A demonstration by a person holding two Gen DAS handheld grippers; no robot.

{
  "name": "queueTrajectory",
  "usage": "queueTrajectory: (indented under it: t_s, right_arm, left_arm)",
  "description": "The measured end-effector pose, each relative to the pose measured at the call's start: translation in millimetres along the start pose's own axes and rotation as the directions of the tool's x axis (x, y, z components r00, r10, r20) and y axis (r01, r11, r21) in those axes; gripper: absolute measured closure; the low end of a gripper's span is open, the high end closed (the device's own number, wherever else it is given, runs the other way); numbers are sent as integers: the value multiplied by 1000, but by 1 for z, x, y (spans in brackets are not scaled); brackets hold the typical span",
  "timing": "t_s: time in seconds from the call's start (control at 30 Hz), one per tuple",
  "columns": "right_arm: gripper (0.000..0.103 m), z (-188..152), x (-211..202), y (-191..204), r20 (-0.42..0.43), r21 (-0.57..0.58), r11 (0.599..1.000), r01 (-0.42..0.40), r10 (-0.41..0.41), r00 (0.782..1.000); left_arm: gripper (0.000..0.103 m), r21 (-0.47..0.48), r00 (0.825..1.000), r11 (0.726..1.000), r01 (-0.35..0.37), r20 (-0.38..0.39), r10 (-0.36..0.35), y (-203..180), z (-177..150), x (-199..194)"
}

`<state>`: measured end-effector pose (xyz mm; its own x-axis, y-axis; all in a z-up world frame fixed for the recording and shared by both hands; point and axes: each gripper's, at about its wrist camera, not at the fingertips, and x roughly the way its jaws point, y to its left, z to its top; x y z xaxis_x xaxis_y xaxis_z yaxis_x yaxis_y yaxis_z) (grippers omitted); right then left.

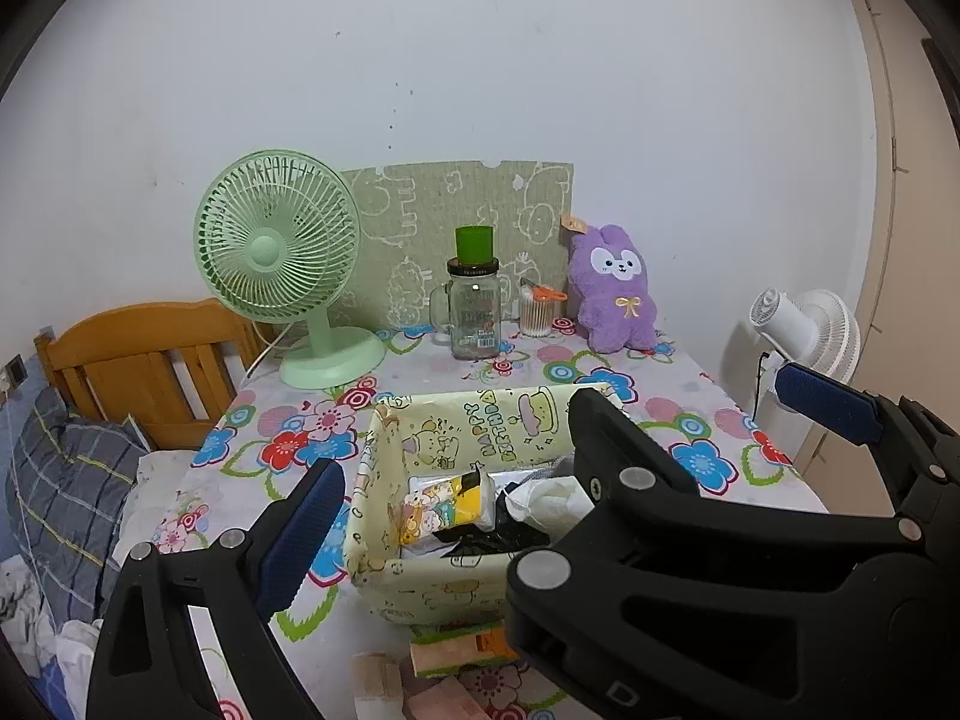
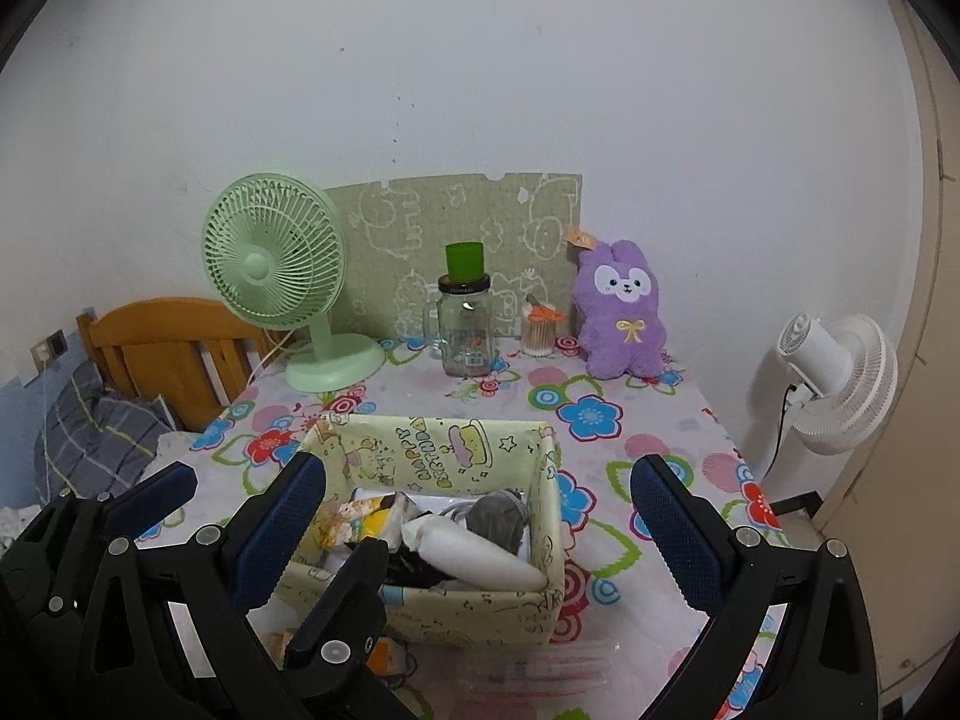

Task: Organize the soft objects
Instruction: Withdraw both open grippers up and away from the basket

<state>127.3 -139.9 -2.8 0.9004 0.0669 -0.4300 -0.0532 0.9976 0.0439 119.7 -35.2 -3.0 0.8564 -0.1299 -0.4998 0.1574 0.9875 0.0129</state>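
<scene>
Yellow fabric box point(image 2: 420, 606) holds tissue packet point(image 2: 360, 519), grey sock point(image 2: 495, 519), perhaps crumpled paper.

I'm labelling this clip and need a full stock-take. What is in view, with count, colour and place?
Table: one, floral cloth, against the wall.
Fabric bin: one, pale yellow cartoon print, table front centre; holds a printed pack, a white roll, a grey item and something black.
Plush rabbit: one, purple, back right, upright.
Desk fan: one, green, back left.
Glass jar: one, clear, green cup on its lid, back centre.
Cotton swab tub: one, clear, beside the rabbit.
Card panel: one, green, leaning on the wall.
White fan: one, right of the table.
Bed headboard: one, wooden, left.
Left tool: black, blue pads, open.
Right tool: same, open over the bin.
</scene>
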Motion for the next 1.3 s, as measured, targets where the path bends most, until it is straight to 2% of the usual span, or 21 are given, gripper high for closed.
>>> queueTrajectory:
  t_s: [0.63, 1.3]
  right_arm:
    - [0, -13, -41, 2, 30, 2, 1000, 7, -7, 1000]
    - [0, -55, -58, 3, 13, 14, 1000, 17, -17, 1000]
  left_arm:
    - [6, -5, 1000, 1000, -1, 23, 2, -7, -15, -37]
    - [5, -9, 1000, 1000, 9, 22, -9, -11, -55, -51]
